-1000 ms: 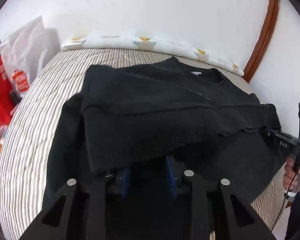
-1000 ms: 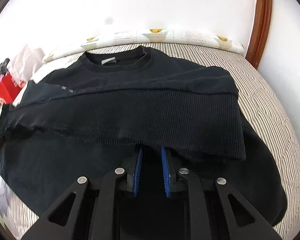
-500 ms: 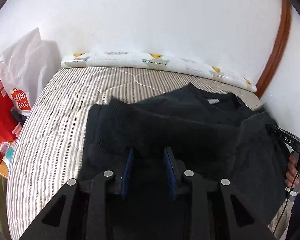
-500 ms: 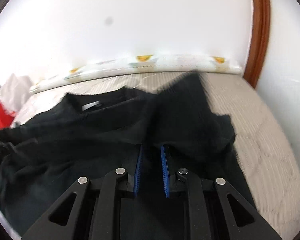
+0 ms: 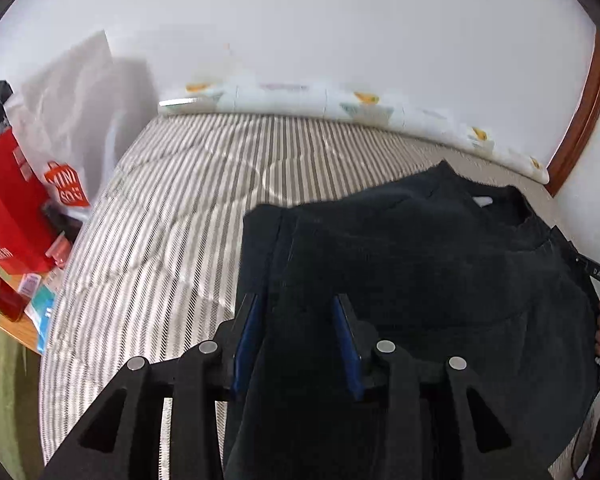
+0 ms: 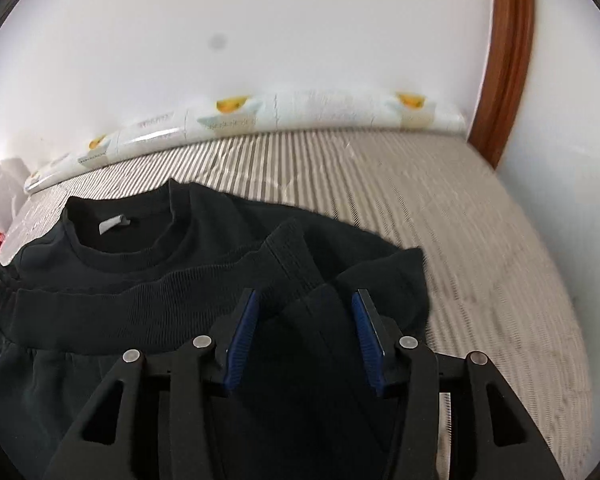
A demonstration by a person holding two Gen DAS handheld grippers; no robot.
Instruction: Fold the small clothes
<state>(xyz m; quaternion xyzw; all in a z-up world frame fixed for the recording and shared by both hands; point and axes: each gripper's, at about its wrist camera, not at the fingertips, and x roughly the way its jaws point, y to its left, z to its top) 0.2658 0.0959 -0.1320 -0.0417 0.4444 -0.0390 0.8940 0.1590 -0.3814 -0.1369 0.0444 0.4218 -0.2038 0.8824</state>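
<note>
Striped mattress [image 5: 188, 216] — bare beside sweater [image 5: 420, 264]

"DAS" on the right gripper [image 5: 598, 276]; partial "UNI QLO" on a white bag [image 5: 66, 188]

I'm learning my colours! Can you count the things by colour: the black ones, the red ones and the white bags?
Black: 3 - sweater, left gripper, right gripper
Red: 2 - box, can
White: 1 - plastic bag
Total: 6
</note>
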